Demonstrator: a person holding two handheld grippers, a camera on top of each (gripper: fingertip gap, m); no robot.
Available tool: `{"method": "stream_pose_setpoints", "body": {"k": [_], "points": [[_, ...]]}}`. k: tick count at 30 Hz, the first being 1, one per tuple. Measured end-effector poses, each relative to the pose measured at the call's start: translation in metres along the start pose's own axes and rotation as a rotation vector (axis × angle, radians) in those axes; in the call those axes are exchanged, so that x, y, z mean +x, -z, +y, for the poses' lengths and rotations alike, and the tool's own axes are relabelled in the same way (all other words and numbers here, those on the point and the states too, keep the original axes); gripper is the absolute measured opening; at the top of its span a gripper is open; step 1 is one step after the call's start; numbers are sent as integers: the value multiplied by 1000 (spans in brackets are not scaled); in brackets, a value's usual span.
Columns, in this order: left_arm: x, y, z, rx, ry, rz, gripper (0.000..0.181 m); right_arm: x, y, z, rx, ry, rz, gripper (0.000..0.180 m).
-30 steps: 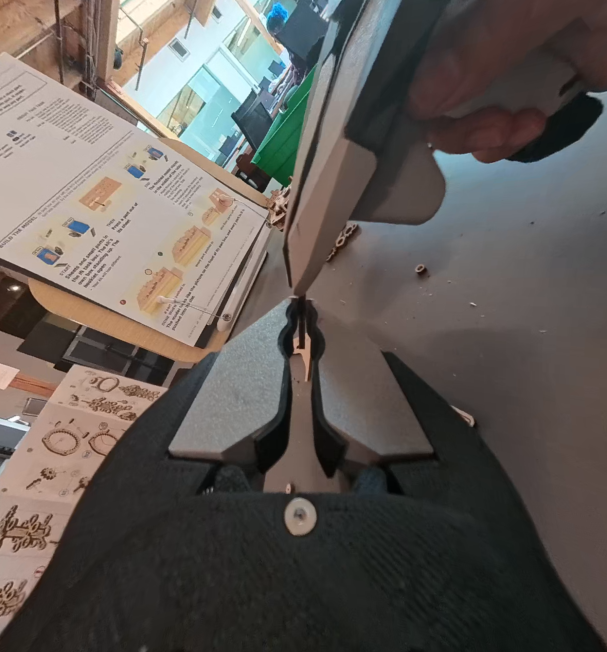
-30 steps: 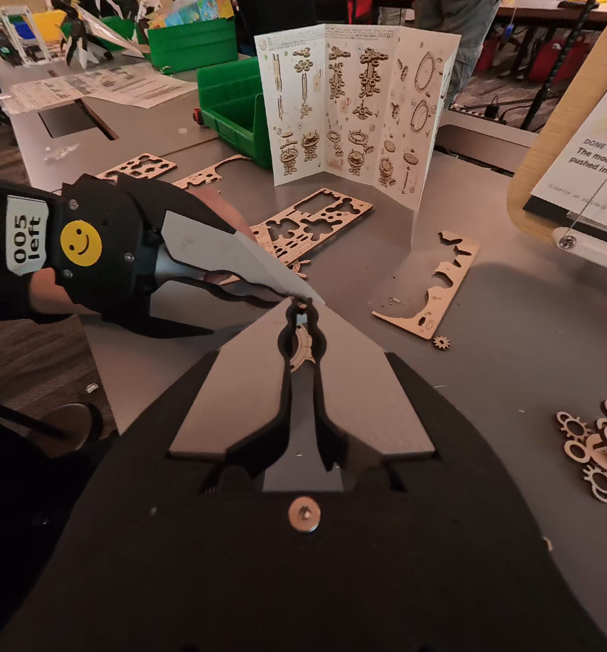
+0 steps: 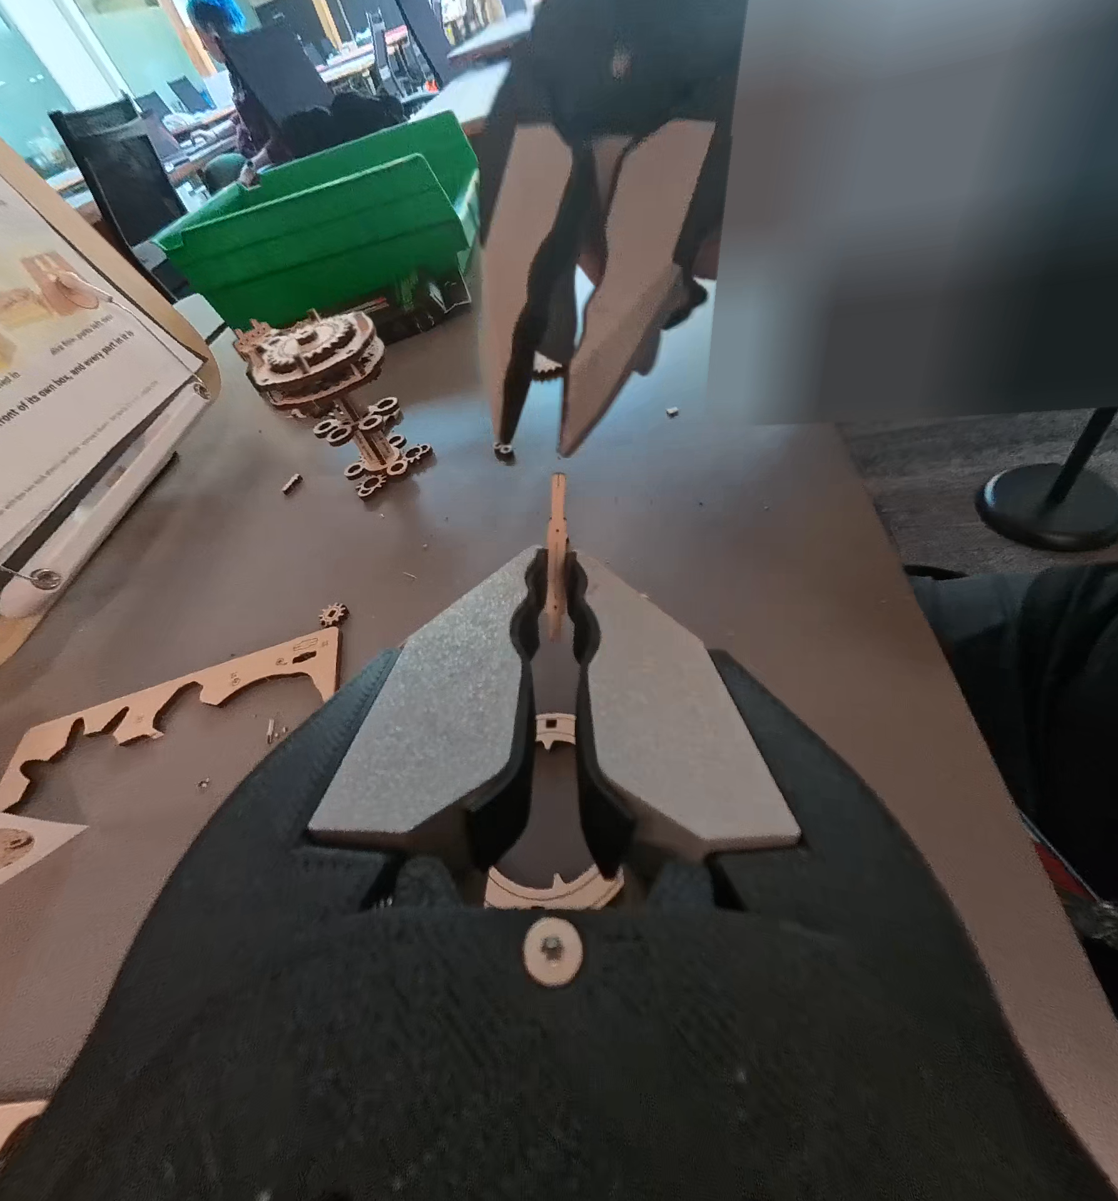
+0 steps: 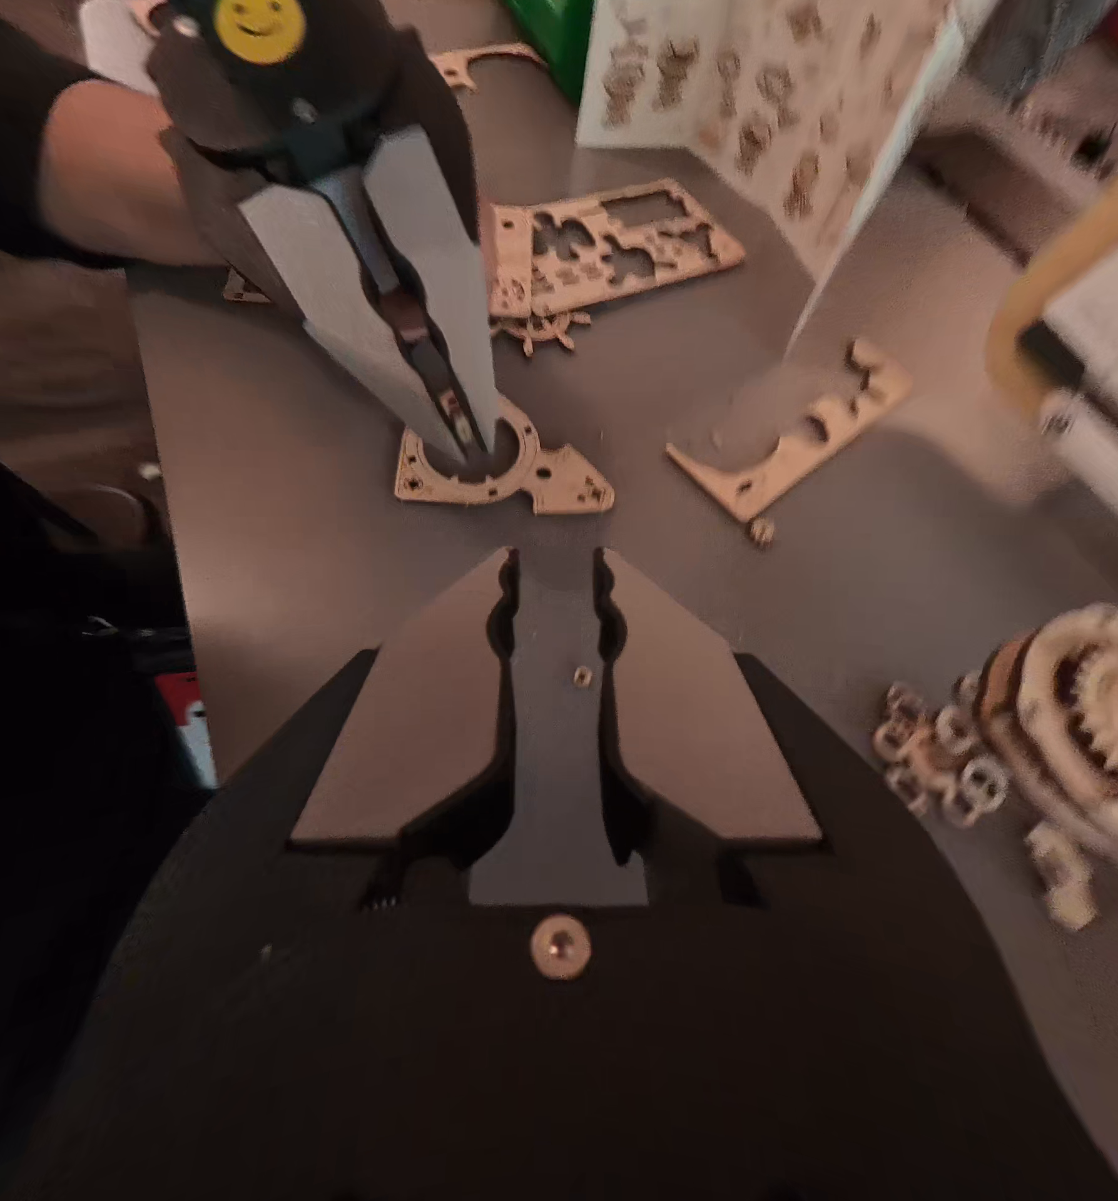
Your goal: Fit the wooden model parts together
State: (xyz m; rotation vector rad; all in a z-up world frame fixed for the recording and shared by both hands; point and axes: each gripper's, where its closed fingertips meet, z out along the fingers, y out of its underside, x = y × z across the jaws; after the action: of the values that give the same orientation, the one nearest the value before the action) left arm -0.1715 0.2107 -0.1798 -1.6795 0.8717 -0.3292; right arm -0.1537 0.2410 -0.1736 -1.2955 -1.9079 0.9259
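The left jaws are clamped edge-on upon a thin flat wooden plate [image 3: 556, 559], while the right jaws stand apart with nothing between them. From the right wrist view the plate [image 4: 543, 484] shows its form: a ring with a pointed wing, held by the left gripper [image 4: 471, 448] through the ring opening, low over the middle of the table [image 4: 868, 585]; whether it touches the surface cannot be told. The right gripper [image 4: 553, 559] hovers just short of it, and a tiny wooden bit [image 4: 582, 676] lies on the table between its fingers. The half-built model [image 3: 322, 364], a stack of gears on a stem, lies on its side toward the far left of the table, near a sign board [image 3: 55, 390] and a green bin [image 3: 322, 234]; punched-out sheets [image 4: 608, 253] lie around. The step in hand looks like readying the plate for fitting, the right gripper free to fetch a mating part. Next, it would probably need to close on a small piece, perhaps the bit beneath it, and line that up with a slot in the plate; the piece is small, so a careful pinch is called for
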Motion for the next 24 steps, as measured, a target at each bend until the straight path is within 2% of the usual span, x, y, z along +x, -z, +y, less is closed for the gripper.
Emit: {"method": "stream_pose_setpoints", "body": {"k": [2, 6, 10, 13, 19, 21, 24], "points": [[-2, 1, -2, 19, 4, -2, 3, 5, 3, 26, -48, -128, 18, 18], [0, -1, -4, 25, -39, -4, 3, 8, -1, 66, -162, -208, 99, 11], [1, -3, -5, 29, -77, -19, 3, 5, -12, 68, -183, -241, 121, 14], [1, -2, -6, 35, -74, -17, 3, 17, -16, 74, -222, -225, 207, 14], [2, -2, -5, 35, -66, -7, 3, 13, -23, 74, -205, -239, 173, 14], [4, -2, -5, 31, -66, 5, 3, 15, -24, 74, -205, -233, 183, 3], [6, -2, -5, 31, -65, 17, 3, 11, -26, 71, -199, -210, 147, 3]]}}
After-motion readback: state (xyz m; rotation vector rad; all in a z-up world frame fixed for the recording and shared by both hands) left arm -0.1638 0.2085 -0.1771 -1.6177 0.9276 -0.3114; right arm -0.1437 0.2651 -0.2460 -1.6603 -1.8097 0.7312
